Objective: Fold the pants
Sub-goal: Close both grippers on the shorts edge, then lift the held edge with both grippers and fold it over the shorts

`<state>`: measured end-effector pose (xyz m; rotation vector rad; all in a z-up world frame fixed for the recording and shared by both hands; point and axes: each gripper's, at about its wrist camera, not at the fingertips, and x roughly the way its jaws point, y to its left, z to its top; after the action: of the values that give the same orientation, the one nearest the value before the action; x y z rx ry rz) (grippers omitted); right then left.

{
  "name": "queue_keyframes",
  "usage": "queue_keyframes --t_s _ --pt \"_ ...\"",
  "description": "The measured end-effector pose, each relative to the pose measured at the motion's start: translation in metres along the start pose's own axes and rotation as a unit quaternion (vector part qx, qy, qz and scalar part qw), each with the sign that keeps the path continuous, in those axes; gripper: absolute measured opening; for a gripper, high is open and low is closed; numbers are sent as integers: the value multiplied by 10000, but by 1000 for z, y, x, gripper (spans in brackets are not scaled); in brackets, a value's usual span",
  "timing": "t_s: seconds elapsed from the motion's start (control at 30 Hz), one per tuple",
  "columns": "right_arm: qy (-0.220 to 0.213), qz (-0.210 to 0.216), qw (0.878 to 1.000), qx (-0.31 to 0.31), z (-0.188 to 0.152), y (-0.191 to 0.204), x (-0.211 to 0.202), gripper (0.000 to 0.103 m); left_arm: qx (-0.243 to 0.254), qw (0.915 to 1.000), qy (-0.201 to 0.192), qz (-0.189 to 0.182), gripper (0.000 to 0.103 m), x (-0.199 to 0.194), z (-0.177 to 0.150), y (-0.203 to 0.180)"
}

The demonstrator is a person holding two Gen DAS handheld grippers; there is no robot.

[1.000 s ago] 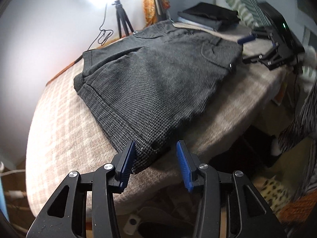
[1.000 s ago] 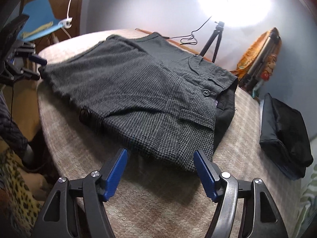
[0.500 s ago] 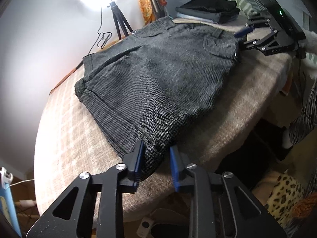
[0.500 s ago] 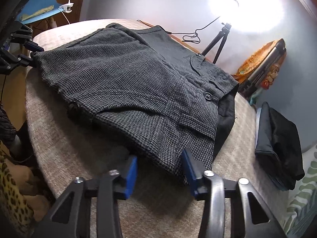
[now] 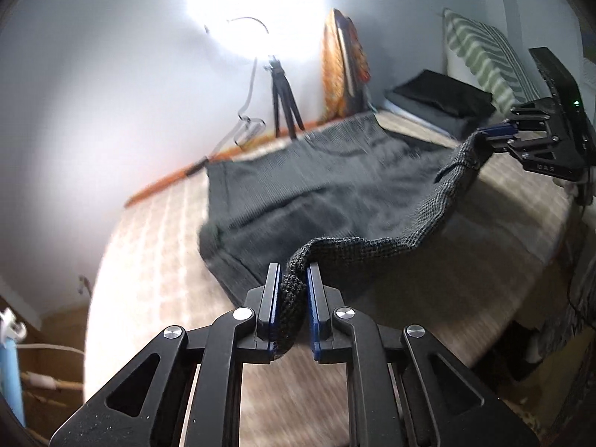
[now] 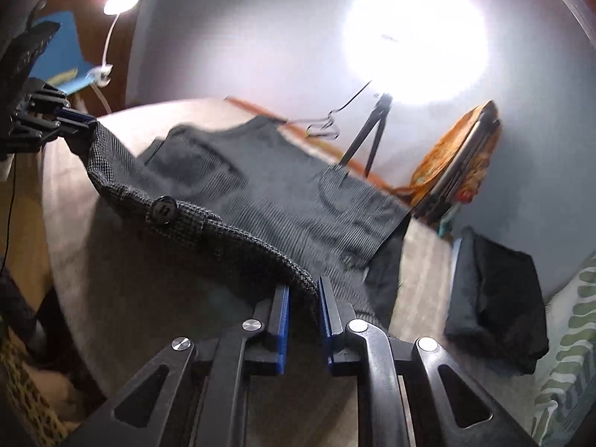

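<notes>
The dark grey checked pants (image 5: 316, 190) lie on the beige checked table cover (image 5: 149, 246). My left gripper (image 5: 292, 290) is shut on the near corner of the pants and holds it above the table. My right gripper (image 6: 303, 294) is shut on the other near corner, beside the buttoned waistband (image 6: 164, 210). The near edge of the pants (image 6: 238, 231) hangs raised between the two grippers. Each gripper shows in the other's view: the right one (image 5: 499, 132) and the left one (image 6: 76, 115). The far part of the pants (image 6: 283, 186) rests on the table.
A ring light on a tripod (image 5: 283, 100) stands at the back with its cable. A stack of folded dark clothes (image 5: 443, 100) lies at the far right (image 6: 495, 298). An orange patterned object (image 6: 454, 164) leans on the wall. The table edge drops off at the near side.
Both grippers have shut on the near corners of the pants and lifted that edge off the table. The views have tilted upward and are blurred.
</notes>
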<state>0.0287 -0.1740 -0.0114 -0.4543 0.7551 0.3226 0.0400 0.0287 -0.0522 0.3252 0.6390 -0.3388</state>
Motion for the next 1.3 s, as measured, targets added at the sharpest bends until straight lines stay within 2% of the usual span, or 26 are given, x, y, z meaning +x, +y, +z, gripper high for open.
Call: queue_keyframes --t_s 0.13,0.33,0.6,0.8,1.07,1.3 --pt "-166 -78 9995 255 17 -13 0 12 -99 9997 -153 146 11 10 26 19" --pt "-389 -229 9980 448 44 -36 10 11 -513 9984 -223 90 11 41 57 48" --pt "-420 -196 9968 656 78 -74 59 11 -577 9977 -208 298 10 84 98 71" --pt "-232 -54 9957 894 92 -102 113 11 -740 9967 35 344 10 135 124 93" --pt "51 40 9939 1097 101 -131 184 10 -386 9963 438 632 10 208 143 98" --pt "533 -65 9962 692 109 -131 240 10 -363 9932 782 787 10 259 139 105"
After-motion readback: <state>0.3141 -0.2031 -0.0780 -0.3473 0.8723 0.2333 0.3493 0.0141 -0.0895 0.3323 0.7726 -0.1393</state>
